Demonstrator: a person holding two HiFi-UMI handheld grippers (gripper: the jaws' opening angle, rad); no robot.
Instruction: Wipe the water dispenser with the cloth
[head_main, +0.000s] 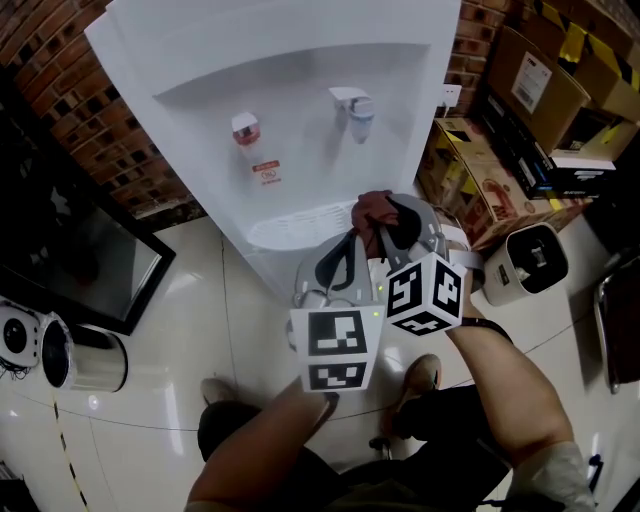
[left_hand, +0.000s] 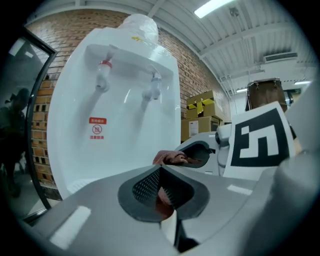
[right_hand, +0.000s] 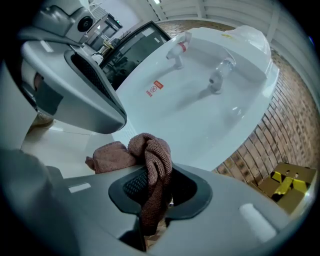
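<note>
The white water dispenser (head_main: 290, 90) stands straight ahead, with a red tap (head_main: 246, 130), a pale blue tap (head_main: 355, 108) and a drip tray (head_main: 285, 228) below them. A reddish-brown cloth (head_main: 372, 210) is bunched in my right gripper (head_main: 385, 228), which is shut on it just in front of the tray. In the right gripper view the cloth (right_hand: 150, 160) hangs over the jaws of the right gripper (right_hand: 155, 174). My left gripper (head_main: 350, 242) sits close beside it on the left. Its jaw tips meet in the left gripper view (left_hand: 160, 169) with nothing held.
Cardboard boxes (head_main: 540, 90) are stacked at the right against a brick wall (head_main: 60, 60). A small white appliance (head_main: 528, 262) sits on the floor by them. A dark glass-fronted cabinet (head_main: 70, 250) and a metal cylinder (head_main: 85, 355) stand at the left. The person's feet (head_main: 420, 375) are below.
</note>
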